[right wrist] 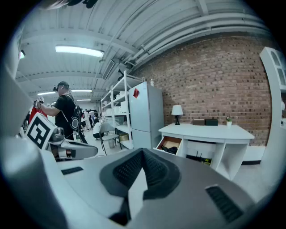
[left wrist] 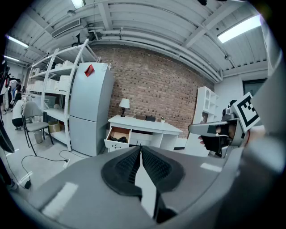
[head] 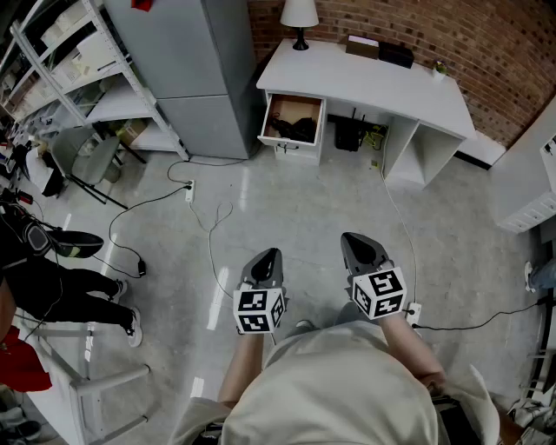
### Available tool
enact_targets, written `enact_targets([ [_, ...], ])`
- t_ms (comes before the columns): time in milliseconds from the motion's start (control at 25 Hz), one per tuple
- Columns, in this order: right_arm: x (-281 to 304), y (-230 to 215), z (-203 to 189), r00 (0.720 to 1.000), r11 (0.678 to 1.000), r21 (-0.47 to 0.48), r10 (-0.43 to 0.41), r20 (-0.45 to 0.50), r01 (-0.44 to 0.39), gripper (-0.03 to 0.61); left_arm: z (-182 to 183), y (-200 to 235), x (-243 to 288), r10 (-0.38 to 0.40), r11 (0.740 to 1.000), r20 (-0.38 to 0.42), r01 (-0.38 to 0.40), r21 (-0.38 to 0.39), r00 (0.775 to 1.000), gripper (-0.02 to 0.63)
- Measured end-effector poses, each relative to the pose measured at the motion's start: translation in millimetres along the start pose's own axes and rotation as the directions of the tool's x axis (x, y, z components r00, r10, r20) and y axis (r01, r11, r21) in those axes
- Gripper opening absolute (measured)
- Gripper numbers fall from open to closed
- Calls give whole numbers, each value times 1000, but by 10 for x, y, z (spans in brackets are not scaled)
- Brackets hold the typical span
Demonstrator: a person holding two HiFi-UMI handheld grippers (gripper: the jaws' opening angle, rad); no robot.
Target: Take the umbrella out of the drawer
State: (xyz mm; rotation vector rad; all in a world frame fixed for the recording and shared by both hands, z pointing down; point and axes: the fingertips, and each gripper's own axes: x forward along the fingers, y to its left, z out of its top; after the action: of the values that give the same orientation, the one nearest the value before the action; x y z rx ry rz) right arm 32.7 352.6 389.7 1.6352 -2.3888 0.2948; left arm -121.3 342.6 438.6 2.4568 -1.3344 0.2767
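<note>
Umbrella (head: 295,129), seemingly the dark soft bundle lying crosswise in the open drawer (head: 291,148) under the white worktop's (head: 365,83) left end, sits well ahead of the left gripper (head: 268,257), which is better aligned, and the right gripper (head: 354,241), all jaws pressed together, empty.

Wall (head: 417,26): red brick, seen behind the furniture.
Desk (head: 373,83): white, set against the wall.
Lamp (head: 300,17): white shade on a dark base, placed at the desk's left end.
Boxes: a tan box (head: 362,45) and a black box (head: 396,55), laid side by side on the desktop.
Plant (head: 440,69): small, potted, at the desktop's right.
Fridge (head: 195,69): tall and grey, stood just left of the desk.
Shelves (head: 78,61): white rack, left of the fridge.
Chair (head: 82,156): grey, beside the shelves.
Cable (head: 213,235): dark, trailed over the grey floor.
Person (head: 52,278): dark trousers, at the left edge.
</note>
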Motion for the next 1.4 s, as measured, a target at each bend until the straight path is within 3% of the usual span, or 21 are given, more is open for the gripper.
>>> enact_targets([
  [600, -511, 239, -45, 997, 1000, 14, 13, 72, -14, 0, -13, -299, -434, 14, 997, 14, -15, 72, 1000, 17],
  [800, -579, 315, -59, 997, 999, 46, 25, 78, -29, 2, 51, -332, -556, -3, 999, 45, 0, 55, 999, 18],
  [920, -619, 330, -82, 996, 998, 52, 34, 79, -38, 8, 40, -319, -607, -30, 999, 52, 28, 30, 998, 101],
  [1200, -555, 248, -105, 995, 994, 73, 75, 70, -80, 220, 45, -197, -536, -8, 1000, 61, 8, 0, 998, 260],
  [1400, -284, 156, -74, 991, 990, 75, 110, 78, -116, 307, 23, -88, -316, 5, 1000, 40, -5, -16, 999, 305],
])
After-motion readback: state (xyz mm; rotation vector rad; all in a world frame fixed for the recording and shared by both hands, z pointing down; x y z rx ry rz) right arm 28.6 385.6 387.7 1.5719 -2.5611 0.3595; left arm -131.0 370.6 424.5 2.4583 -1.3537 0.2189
